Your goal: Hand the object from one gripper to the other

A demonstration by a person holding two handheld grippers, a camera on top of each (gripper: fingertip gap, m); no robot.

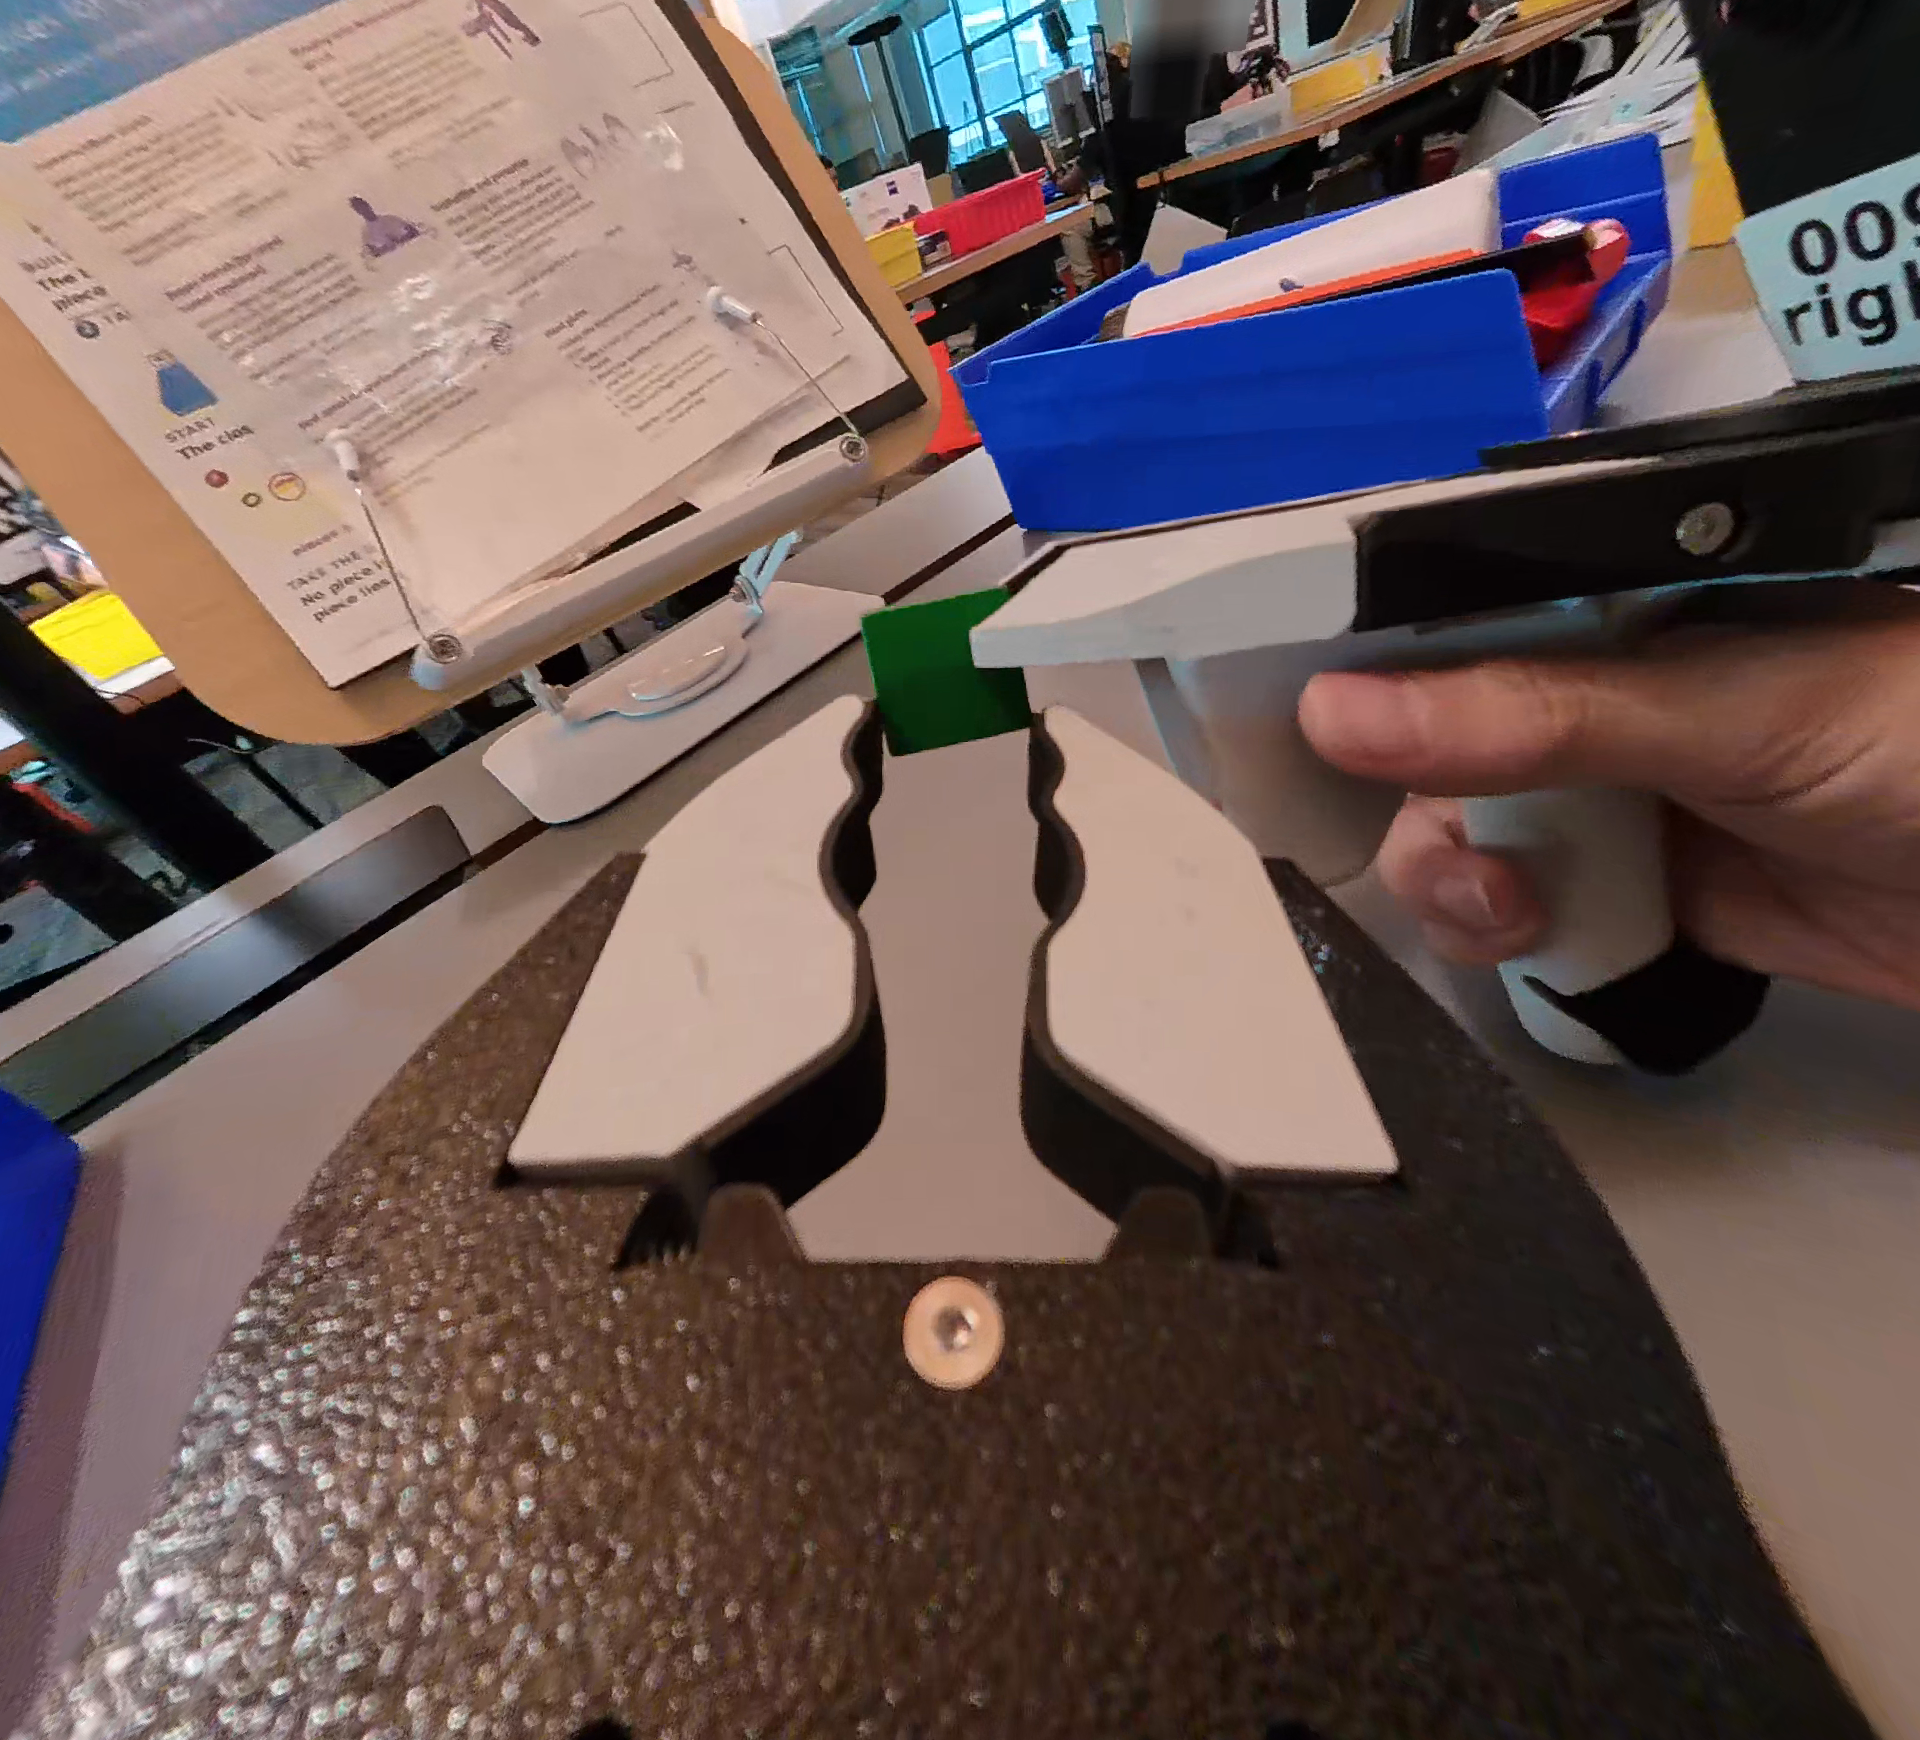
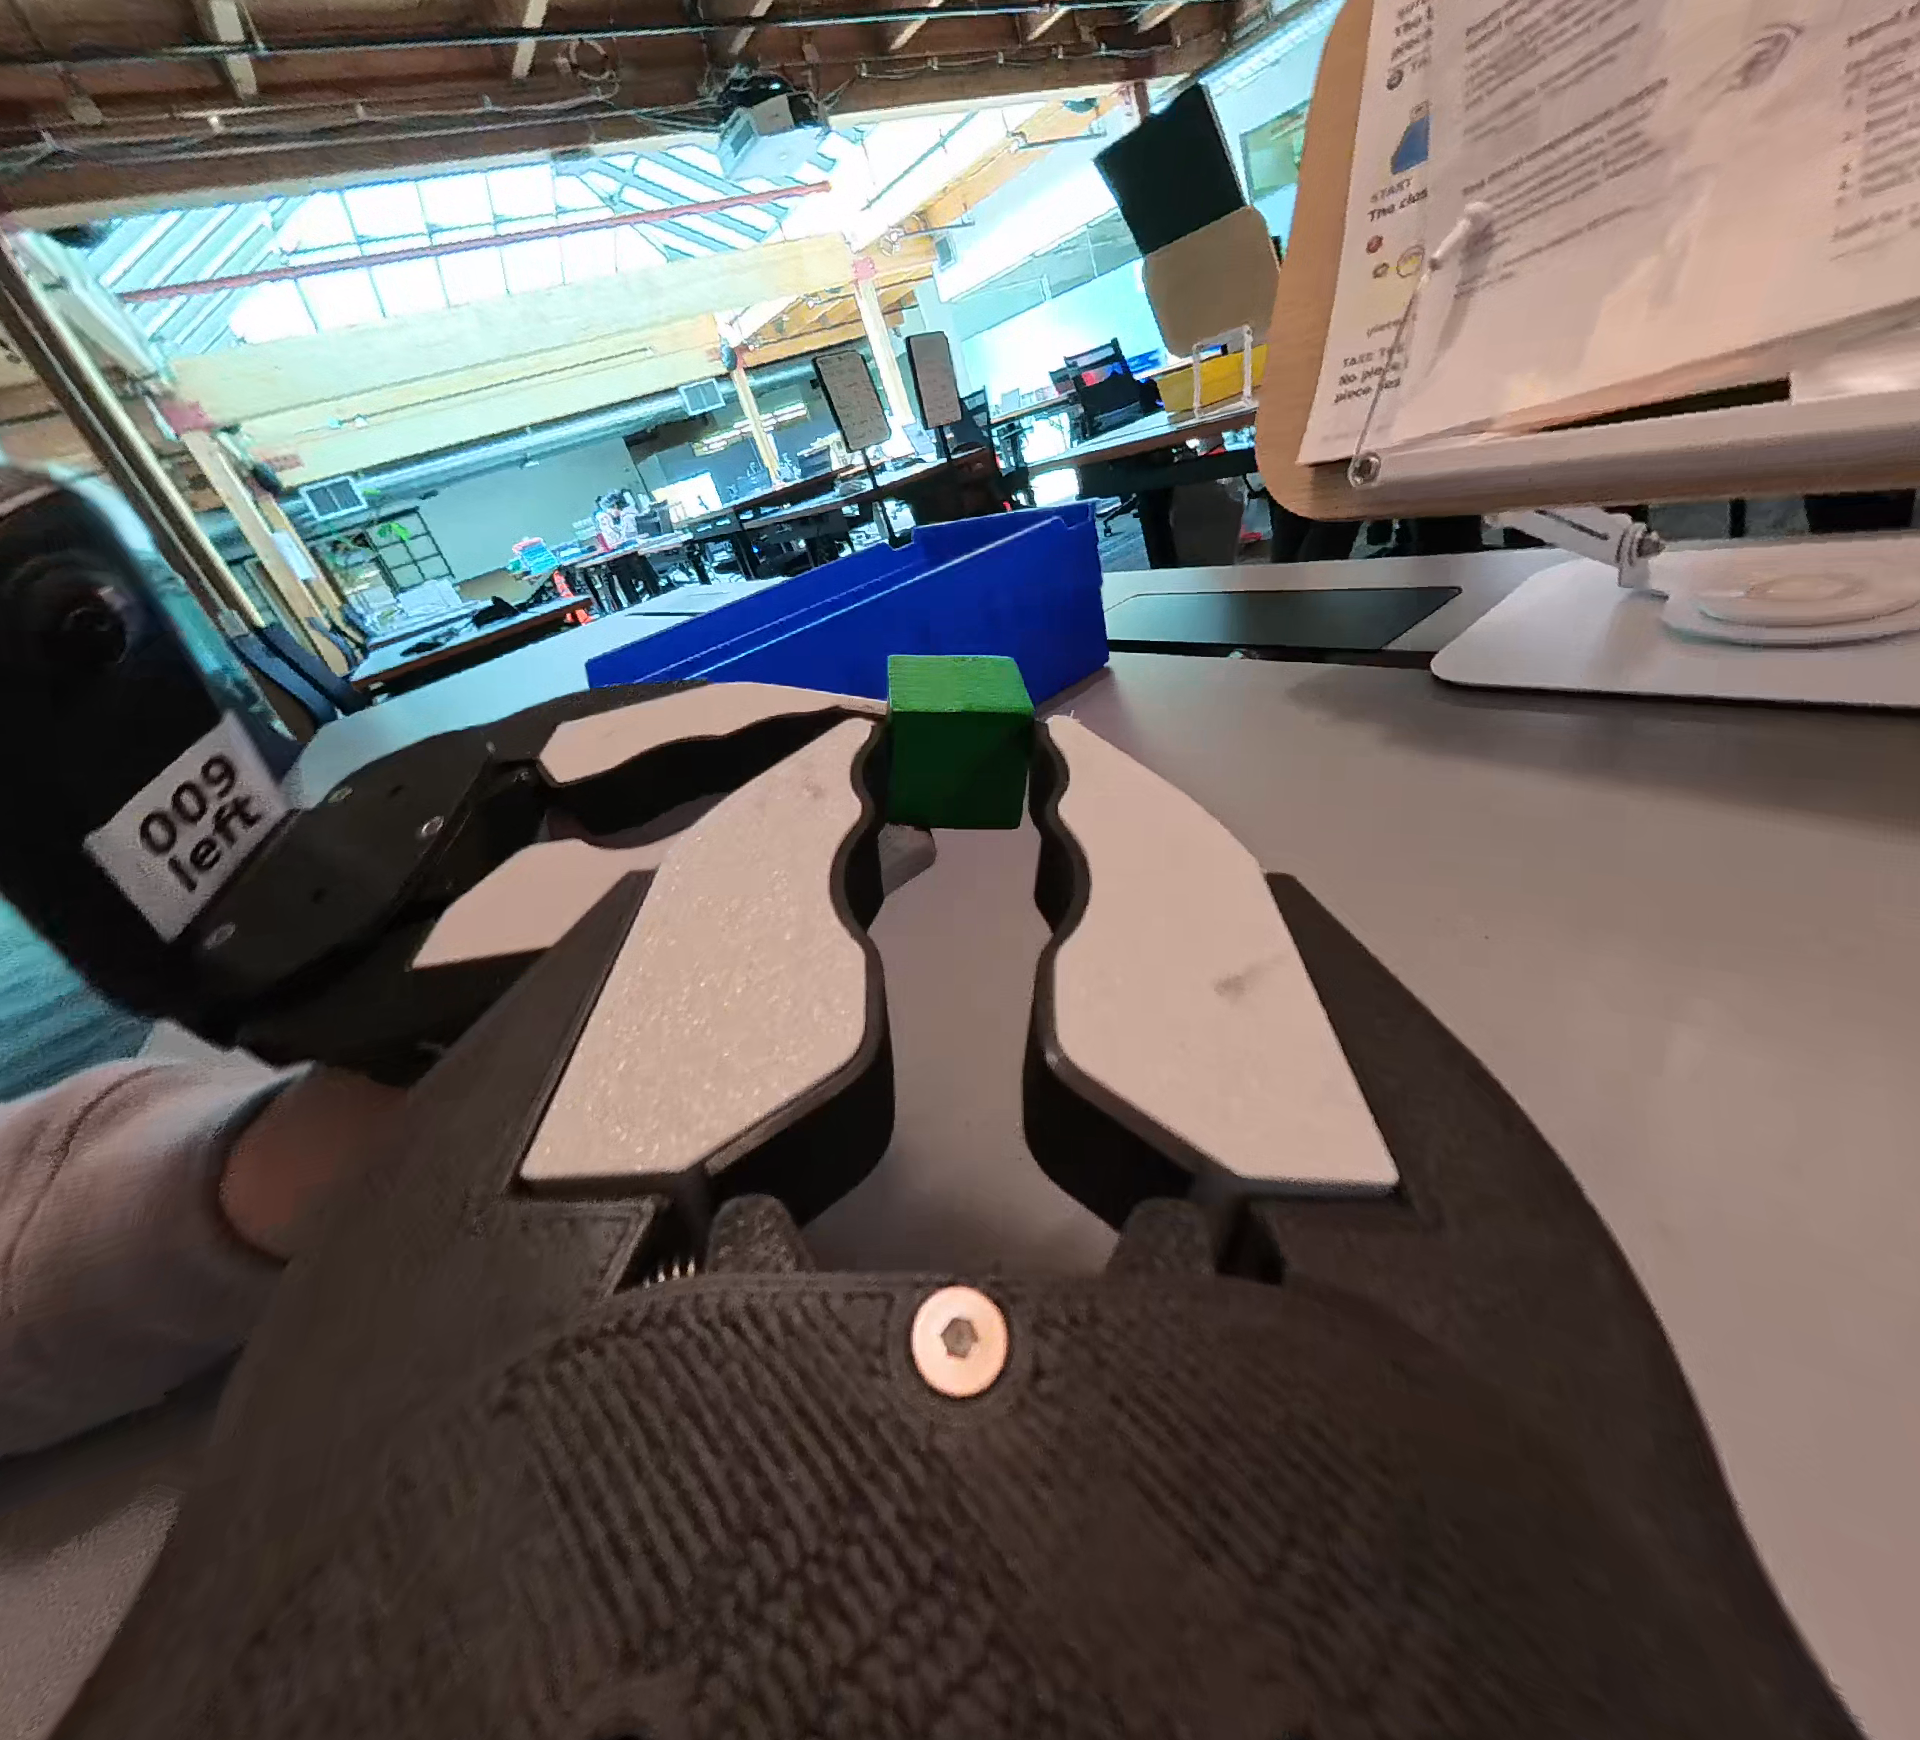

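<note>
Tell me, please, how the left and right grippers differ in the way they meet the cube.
The left gripper pinches the cube at its very fingertips, while the right gripper holds it slightly deeper. In the left wrist view the left gripper's fingers lie flat to the camera, whereas the right gripper's come in from the right, edge-on, roughly crosswise. Shared: both appear closed on the cube.

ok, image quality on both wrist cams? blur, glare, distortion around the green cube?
Left wrist view: green cube fairly sharp, frame edges smeared, strong wide-angle bend, glare on the plastic over the instruction sheet. Right wrist view: cube crisp and evenly lit, bright skylights behind nearly blown out, sheet on the stand blurred, ceiling beams curved.
</note>
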